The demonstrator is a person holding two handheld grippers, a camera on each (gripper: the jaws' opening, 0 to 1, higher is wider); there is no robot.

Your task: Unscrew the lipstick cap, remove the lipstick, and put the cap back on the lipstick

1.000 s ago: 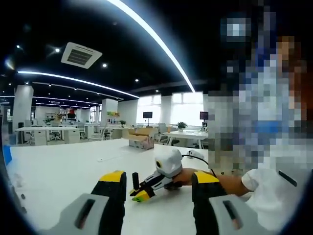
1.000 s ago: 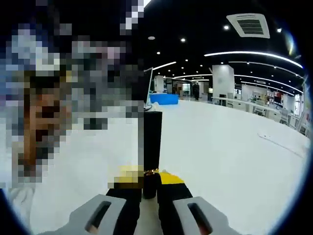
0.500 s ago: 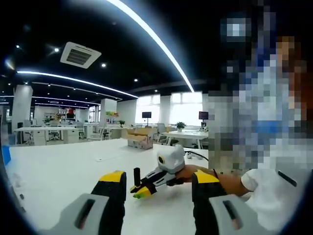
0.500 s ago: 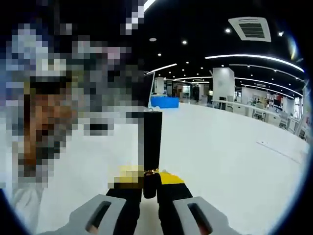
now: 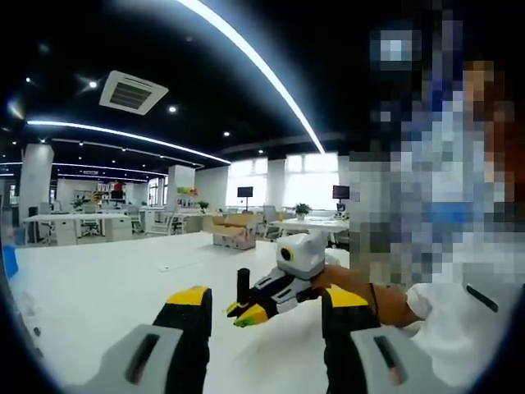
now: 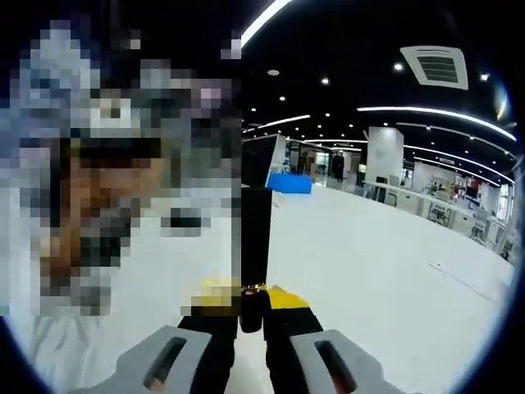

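Black and slim, the lipstick [image 6: 255,246] stood upright at centre frame of the right gripper view, the right claw [image 6: 249,305] clamped on its base just below the gold band (cap apparently on). With so low a grip, a twist from the left claw [image 5: 264,316], its jaws apart and empty at the bottom of the left gripper view, could likely tip or spin the tube loose. Beneath lay a white bench [image 6: 361,271]; behind, an open office with strip lights [image 5: 254,61].
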